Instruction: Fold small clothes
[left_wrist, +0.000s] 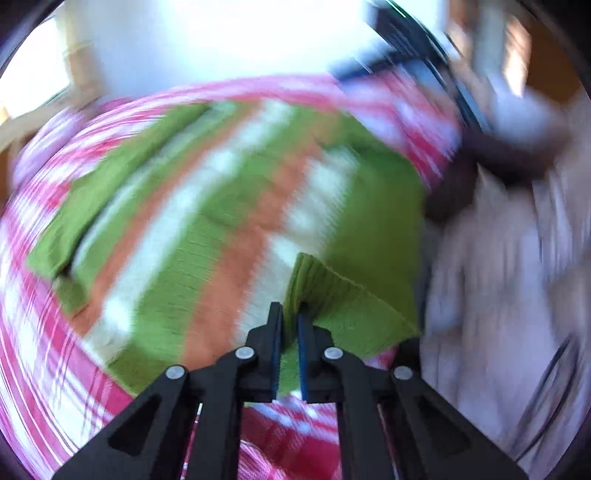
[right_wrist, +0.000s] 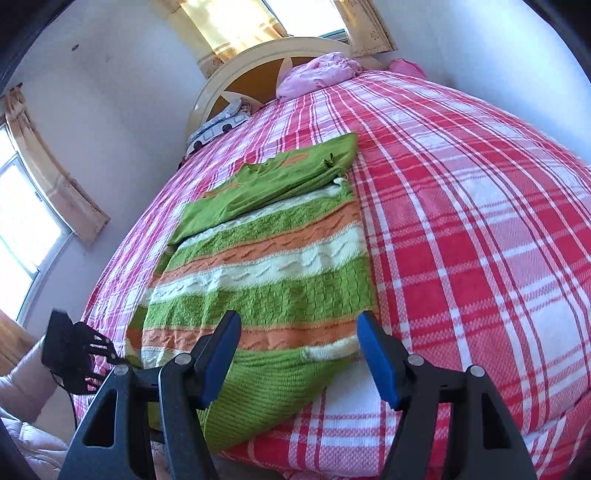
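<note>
Sweater (right_wrist: 266, 258) hem is pinched in the left gripper (left_wrist: 290, 314); right gripper (right_wrist: 297, 332), jaws apart, should clamp the opposite corner before both lift evenly.

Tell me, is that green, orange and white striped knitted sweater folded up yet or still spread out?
Partly folded. The green, orange and white striped knitted sweater has its sleeves laid across its upper part, but the body lies flat along the red plaid bedspread.

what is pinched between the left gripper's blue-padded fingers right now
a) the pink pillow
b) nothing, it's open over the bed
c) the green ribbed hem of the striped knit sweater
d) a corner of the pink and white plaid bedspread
c: in the left wrist view the left gripper has its pads closed on a raised fold of the green ribbed hem of the striped knit sweater.
</note>
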